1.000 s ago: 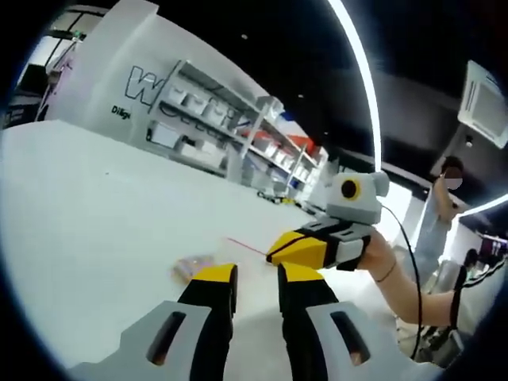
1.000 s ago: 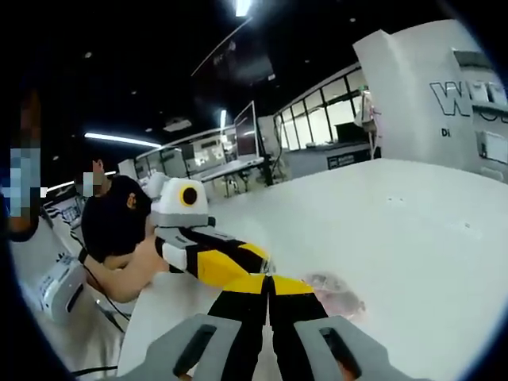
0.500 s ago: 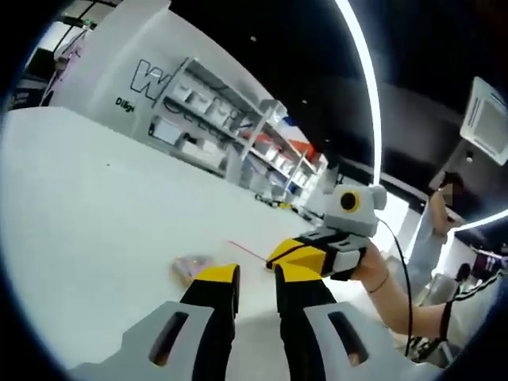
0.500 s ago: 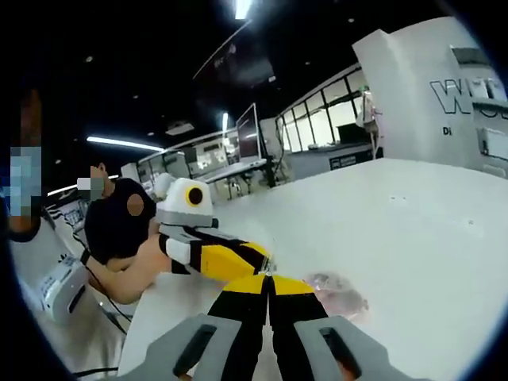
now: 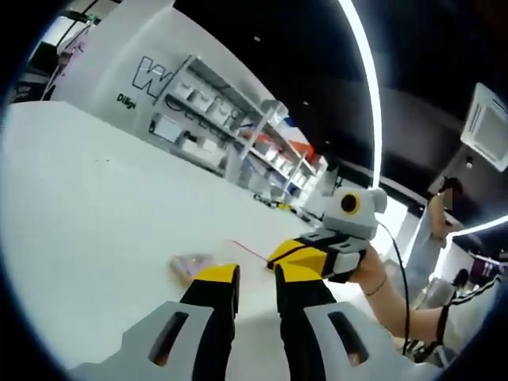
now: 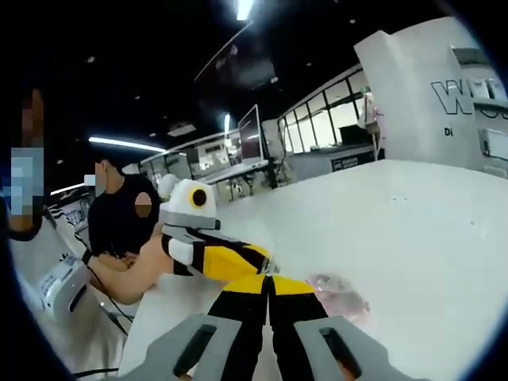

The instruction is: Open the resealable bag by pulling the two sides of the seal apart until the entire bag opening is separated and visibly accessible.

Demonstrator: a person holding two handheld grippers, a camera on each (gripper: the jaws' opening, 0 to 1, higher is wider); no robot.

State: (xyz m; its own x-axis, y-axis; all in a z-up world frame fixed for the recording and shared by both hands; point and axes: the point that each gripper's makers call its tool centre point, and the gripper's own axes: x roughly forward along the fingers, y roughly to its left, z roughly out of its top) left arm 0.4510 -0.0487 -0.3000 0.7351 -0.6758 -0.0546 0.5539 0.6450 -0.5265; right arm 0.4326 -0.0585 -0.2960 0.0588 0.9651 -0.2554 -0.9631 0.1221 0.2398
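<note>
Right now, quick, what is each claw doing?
Left gripper: a small gap shows between its jaws; holding anything, cannot tell.
Right gripper: shut; on the bag, cannot tell.

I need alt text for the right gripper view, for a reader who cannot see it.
The right gripper, black and yellow jaws shut, meets the left gripper over a white table. A clear resealable bag with pinkish contents lies beside them.

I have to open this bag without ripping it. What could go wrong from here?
The bag is thin, crumpled film lying on the table; both tools, left and right, meet at one edge, so a hard pull may tear it. The right tool looks shut, but what it pinches is hidden: it may hold both seal sides, or slip off.
</note>
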